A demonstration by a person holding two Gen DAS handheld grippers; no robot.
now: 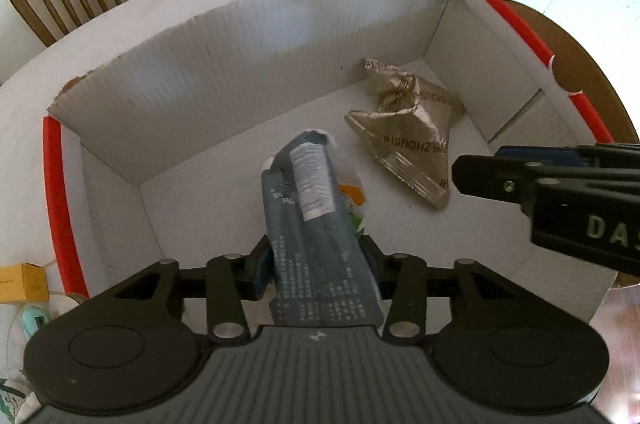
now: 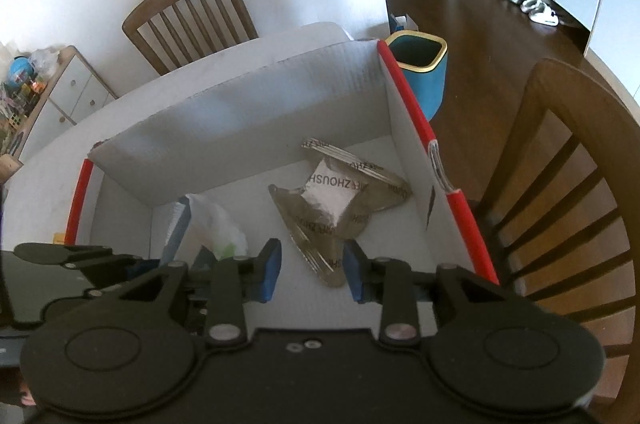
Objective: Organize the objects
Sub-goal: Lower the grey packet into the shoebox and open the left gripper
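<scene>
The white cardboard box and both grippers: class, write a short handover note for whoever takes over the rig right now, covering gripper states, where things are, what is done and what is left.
Left gripper: shut on the blue-grey packet, held over the floor of the white box, not yet released.
Right gripper: open and empty, hovering over the box beside the left one.
Gold foil packet: already lying crumpled on the box floor, toward the right wall.
Done: gold packet is boxed.
Left: let go of the blue-grey packet into the box. A small yellow box sits on the table outside the left wall; it may need collecting next.
</scene>
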